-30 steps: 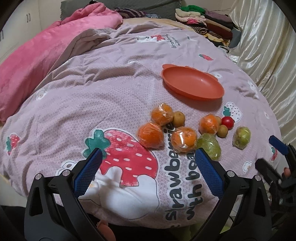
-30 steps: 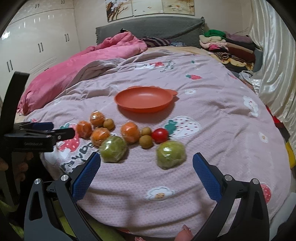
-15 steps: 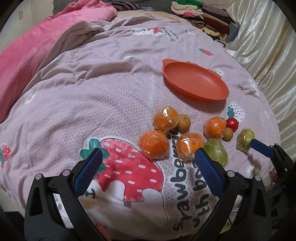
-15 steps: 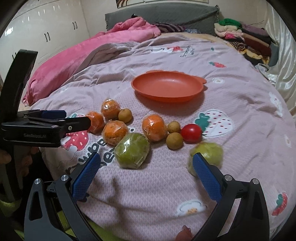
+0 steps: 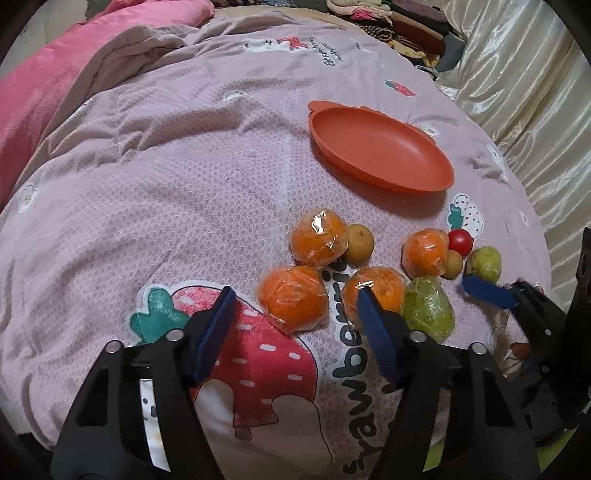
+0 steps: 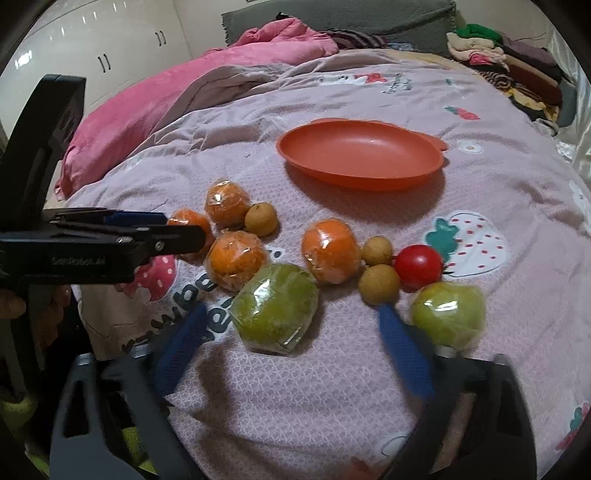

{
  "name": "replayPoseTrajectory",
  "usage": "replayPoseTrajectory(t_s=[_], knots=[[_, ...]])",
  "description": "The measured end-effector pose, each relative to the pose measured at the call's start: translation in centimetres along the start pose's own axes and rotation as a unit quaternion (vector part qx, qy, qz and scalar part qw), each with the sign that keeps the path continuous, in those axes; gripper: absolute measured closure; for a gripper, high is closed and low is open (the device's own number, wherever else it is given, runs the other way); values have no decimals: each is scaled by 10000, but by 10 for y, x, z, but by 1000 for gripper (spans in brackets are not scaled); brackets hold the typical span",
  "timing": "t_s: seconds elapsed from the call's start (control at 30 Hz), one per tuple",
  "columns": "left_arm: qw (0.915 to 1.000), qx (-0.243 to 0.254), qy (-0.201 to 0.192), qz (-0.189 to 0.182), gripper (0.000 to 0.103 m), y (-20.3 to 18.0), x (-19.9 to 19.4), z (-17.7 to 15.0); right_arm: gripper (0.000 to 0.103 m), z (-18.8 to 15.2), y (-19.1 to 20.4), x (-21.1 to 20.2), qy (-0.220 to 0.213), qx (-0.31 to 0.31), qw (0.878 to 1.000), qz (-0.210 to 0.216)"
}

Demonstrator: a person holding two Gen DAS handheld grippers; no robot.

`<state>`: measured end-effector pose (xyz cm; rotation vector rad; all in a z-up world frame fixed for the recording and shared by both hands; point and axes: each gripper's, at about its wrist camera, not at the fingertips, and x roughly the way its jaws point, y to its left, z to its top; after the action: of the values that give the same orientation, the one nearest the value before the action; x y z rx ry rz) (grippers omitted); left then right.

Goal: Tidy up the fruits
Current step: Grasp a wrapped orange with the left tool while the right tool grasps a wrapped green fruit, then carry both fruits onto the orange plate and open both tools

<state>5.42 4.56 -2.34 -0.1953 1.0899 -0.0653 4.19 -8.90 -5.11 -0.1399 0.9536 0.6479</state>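
At the lower centre of each frame a gripper straddles a wrapped fruit: the left gripper (image 5: 295,314) an orange (image 5: 293,297), the right gripper (image 6: 290,325) a green fruit (image 6: 275,306). Both jaws have just been closing, not yet pinching. Centre each fruit, squeeze gently; the orange plate (image 6: 406,177) waits upper right.

A home bedroom: a bed (image 6: 369,387) under a strawberry-print quilt (image 5: 166,184), a pink blanket (image 6: 155,99), a grey headboard (image 6: 332,14), white wardrobes (image 6: 110,48), folded clothes (image 6: 517,62) and satin curtains (image 5: 524,85).
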Motion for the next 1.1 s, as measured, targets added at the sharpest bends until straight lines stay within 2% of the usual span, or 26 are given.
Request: replayPoseTrajectory(t_s=[0.07, 0.13, 0.27, 0.43, 0.6, 0.67, 1.1], knots=[[10000, -30, 47, 0, 48, 1, 3, 0, 36, 1, -1, 7, 104, -14, 9999, 39], [9999, -60, 117, -7, 56, 3, 7, 0, 40, -1, 0, 11, 153, -83, 9998, 31], [9998, -72, 181, -53, 57, 4, 12, 2, 54, -1, 5, 17, 130, -226, 9996, 147], [9996, -115, 234, -97, 58, 6, 17, 3, 57, 2, 5, 22, 68, -291, 9993, 243], [9996, -130, 231, -99, 69, 7, 19, 4, 57, 0, -2, 15, -6, -191, 9989, 418], [9996, -111, 215, -151, 69, 6, 18, 4, 57, 0, -5, 10, -32, -107, 9989, 450], [9992, 81, -342, -198, 71, -5, -19, 13, 57, 3, -22, -34, -510, 18, 9976, 461]])
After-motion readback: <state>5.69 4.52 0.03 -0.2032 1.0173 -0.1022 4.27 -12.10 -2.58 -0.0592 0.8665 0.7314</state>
